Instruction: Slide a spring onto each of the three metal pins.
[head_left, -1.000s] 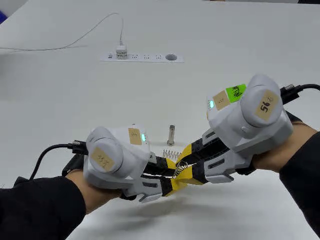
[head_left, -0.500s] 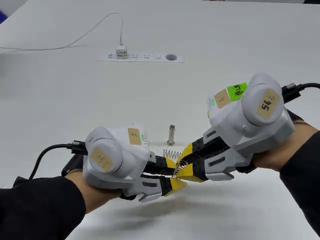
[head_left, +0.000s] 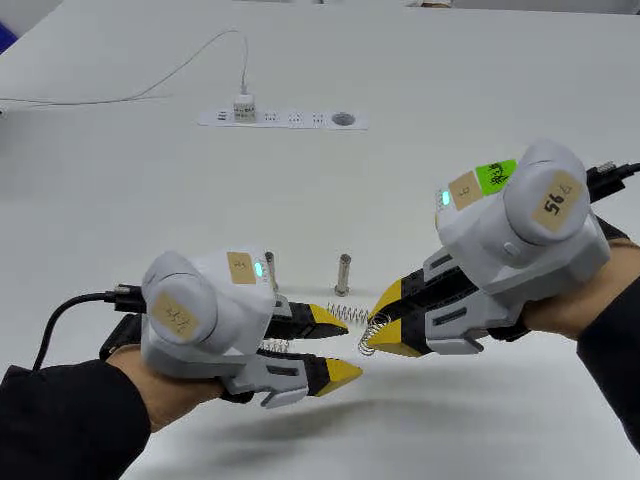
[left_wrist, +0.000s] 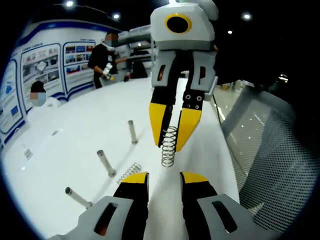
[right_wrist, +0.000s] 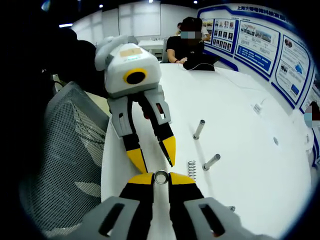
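Note:
My right gripper (head_left: 385, 322) is shut on a small steel spring (head_left: 370, 335), which hangs from its yellow jaw tips above the table. In the right gripper view the spring (right_wrist: 161, 177) appears end-on as a ring between the jaws. Opposite it, my left gripper (head_left: 335, 345) stands open with nothing between its jaws, a short gap from the held spring (left_wrist: 169, 150). Three metal pins stand upright on the white table: one (left_wrist: 132, 131), a second (left_wrist: 105, 162) and a third (left_wrist: 77, 197). All three are bare. Another spring (head_left: 345, 313) lies flat near the middle pin (head_left: 343, 273).
A white power strip (head_left: 285, 117) with a plugged-in cable lies far back on the table (head_left: 450, 130). A mesh chair (right_wrist: 75, 150) stands past the table's edge. People are at the far end of the table.
The two grippers met at the spring before. Now the left gripper has opened, let go and drawn back to the left, while the right gripper keeps the spring and has shifted slightly right.

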